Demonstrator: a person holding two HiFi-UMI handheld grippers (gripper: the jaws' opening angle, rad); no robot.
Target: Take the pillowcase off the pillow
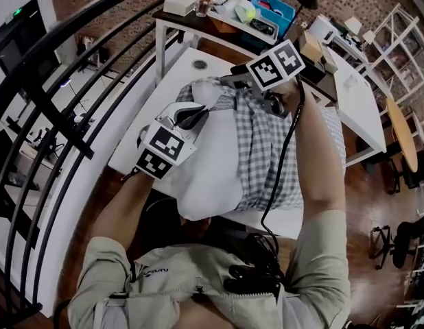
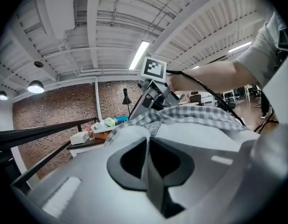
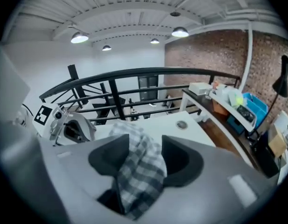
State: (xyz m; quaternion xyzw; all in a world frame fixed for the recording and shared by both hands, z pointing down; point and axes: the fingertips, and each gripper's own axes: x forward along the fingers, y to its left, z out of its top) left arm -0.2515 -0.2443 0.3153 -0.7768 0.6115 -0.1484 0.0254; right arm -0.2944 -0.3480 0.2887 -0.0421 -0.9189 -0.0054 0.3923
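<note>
One pillow [image 1: 208, 166], one checked pillowcase [image 1: 267, 153], two grippers [image 1: 197, 117] [image 1: 275, 105], one blue bin [image 1: 275, 7].

Head view, 1 o'clock: no sight of the right gripper [image 3: 145, 160] jaws, tucked under its own marker cube [image 1: 275, 64]. Near edge of the white table [image 1: 172, 88] lost beneath the pillow [image 1: 208, 163], the checked pillowcase [image 1: 267, 149] and both forearms. Too small to name: clutter on the side table [image 1: 198, 25] at 12 o'clock. Left gripper view: too blurred to tell whether the grey sliver between the closed left gripper [image 2: 148, 160] jaws is pillow cloth. Right gripper view, 6 o'clock: pillowcase's lower end hidden behind the gripper body.
</note>
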